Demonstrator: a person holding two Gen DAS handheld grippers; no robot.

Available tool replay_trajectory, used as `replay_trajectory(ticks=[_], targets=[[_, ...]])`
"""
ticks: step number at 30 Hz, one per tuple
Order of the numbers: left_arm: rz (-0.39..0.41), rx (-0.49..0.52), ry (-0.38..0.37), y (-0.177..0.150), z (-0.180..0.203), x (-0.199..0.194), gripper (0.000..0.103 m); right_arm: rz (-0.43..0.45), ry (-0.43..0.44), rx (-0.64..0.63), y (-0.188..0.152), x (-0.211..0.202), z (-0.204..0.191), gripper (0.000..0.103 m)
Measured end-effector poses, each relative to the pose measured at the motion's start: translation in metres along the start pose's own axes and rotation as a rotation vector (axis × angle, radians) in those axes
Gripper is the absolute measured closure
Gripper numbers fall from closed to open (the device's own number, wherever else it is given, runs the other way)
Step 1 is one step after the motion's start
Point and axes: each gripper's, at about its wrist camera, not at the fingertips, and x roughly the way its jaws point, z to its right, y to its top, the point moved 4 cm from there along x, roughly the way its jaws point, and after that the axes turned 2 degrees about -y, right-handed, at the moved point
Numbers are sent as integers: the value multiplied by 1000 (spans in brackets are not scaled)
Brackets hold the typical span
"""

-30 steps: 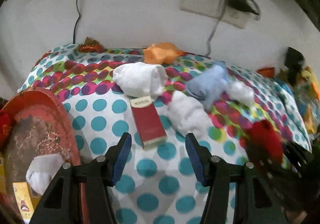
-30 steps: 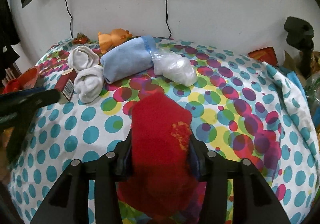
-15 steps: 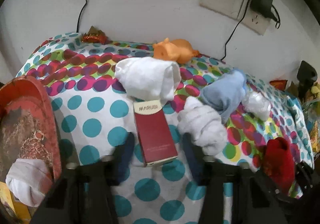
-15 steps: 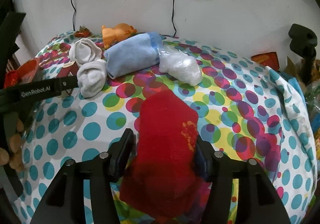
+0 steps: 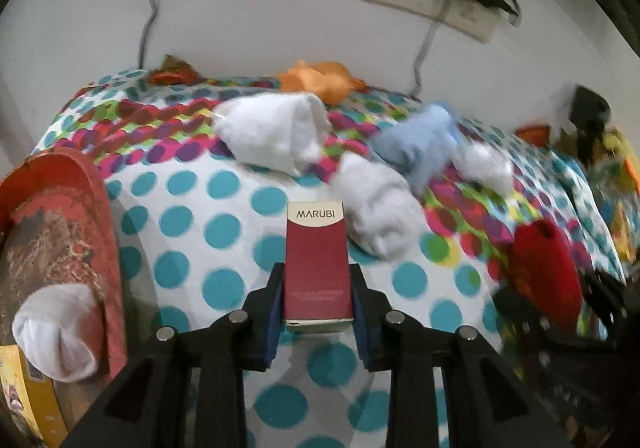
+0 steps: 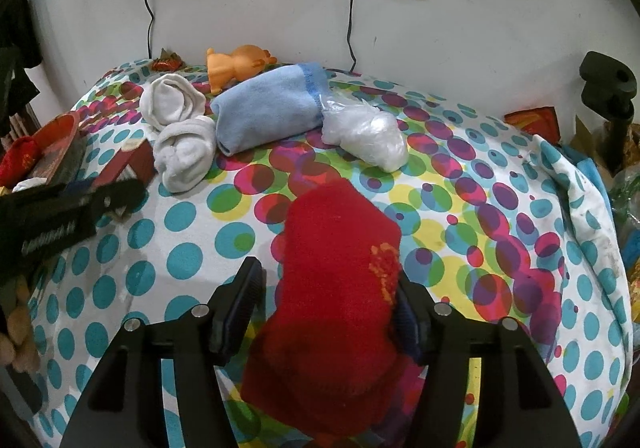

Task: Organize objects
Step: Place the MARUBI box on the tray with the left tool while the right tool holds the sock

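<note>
Two fisheye views are looking down along black hand-held grippers over a surface [image 6: 192, 256] draped in a cloth of bright polka dots, against a white wall.

In the left wrist view, the left hand-held gripper [image 5: 316, 288] is closing at the lower centre of the frame, its jaws pressing both sides of a dark red carton [image 5: 316, 268] printed "MARUBI", which is lying lengthwise on the cloth. Just right of the carton, a rolled white sock [image 5: 380, 216] is lying; a second white roll [image 5: 272, 136] is sitting above it. At the left edge, a red tray [image 5: 100, 208] is holding another white sock [image 5: 56, 332].

In the right wrist view, the right hand-held gripper [image 6: 328, 296] is opening at the lower centre. A red sock [image 6: 336, 288] with a yellow mark is lying between its jaws: the left jaw is standing clear of it, the right jaw sitting against its edge. Toward the upper middle, a folded blue towel [image 6: 268, 112] is lying beside a clear plastic bag [image 6: 364, 136], with an orange toy animal [image 6: 236, 64] behind them near the wall.
</note>
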Motion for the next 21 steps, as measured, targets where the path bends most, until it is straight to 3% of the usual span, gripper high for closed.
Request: replay_trajectory(ticks=[5, 21], targets=[[9, 78, 17, -13, 10, -7, 73, 0, 0, 0, 0, 0, 0, 44], [12, 143, 19, -50, 12, -38, 73, 0, -3, -1, 0, 0, 0, 43]])
